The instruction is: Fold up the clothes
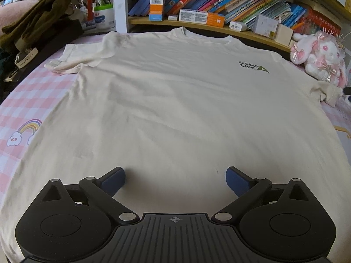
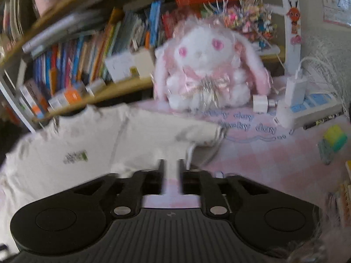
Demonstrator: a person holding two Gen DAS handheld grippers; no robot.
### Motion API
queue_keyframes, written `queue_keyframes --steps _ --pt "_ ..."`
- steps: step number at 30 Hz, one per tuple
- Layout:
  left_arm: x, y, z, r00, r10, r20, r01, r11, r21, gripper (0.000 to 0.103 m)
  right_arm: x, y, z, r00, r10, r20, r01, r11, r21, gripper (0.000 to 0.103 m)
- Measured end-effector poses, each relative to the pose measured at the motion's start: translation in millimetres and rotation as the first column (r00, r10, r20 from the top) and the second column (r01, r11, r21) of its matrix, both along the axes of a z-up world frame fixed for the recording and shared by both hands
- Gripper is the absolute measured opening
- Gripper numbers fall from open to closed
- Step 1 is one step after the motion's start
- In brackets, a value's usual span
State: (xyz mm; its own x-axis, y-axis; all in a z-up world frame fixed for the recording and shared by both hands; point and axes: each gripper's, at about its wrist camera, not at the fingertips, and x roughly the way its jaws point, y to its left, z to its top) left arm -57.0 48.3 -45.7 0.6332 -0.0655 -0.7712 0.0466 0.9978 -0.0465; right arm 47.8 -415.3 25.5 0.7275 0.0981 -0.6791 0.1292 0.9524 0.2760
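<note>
The cream T-shirt (image 1: 175, 100) is lying flat and unfolded across the frame's centre on the pink checked sheet (image 1: 33, 92); no fold is showing, so all folding is remaining. The left gripper (image 1: 175, 175) is hovering with jaws wide apart at lower centre; the right gripper (image 2: 171, 168) is showing jaws slightly apart, clamping nothing, near the sleeve (image 2: 197, 133).

T-shirt (image 1: 175, 100) chest print: "CAMP LIFE"; pink cloth (image 2: 274, 151) script, perhaps "day".

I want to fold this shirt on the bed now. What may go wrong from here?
1. The right sleeve lies close to the plush rabbit; a wide swing may knock the toy over.
2. The left sleeve is already crumpled, so a fold over it may trap wrinkles.
3. The left gripper is wide open above the middle of the shirt, not at an edge; closing there may bunch the cloth.
</note>
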Motion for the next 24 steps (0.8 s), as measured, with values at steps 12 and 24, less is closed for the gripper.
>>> queue_keyframes --steps 12,24 --pt "-3 1 1 1.0 -0.005 -0.006 0.005 1.0 0.002 0.1 36 15 -42 0.992 0.037 -0.118 -0.037 0.999 0.002 0.003" --pt "-5 3 0 1.0 -0.003 0.007 0.003 1.0 -0.003 0.1 -16 -6 3 0.999 0.008 -0.045 -0.005 0.997 0.072 0.01"
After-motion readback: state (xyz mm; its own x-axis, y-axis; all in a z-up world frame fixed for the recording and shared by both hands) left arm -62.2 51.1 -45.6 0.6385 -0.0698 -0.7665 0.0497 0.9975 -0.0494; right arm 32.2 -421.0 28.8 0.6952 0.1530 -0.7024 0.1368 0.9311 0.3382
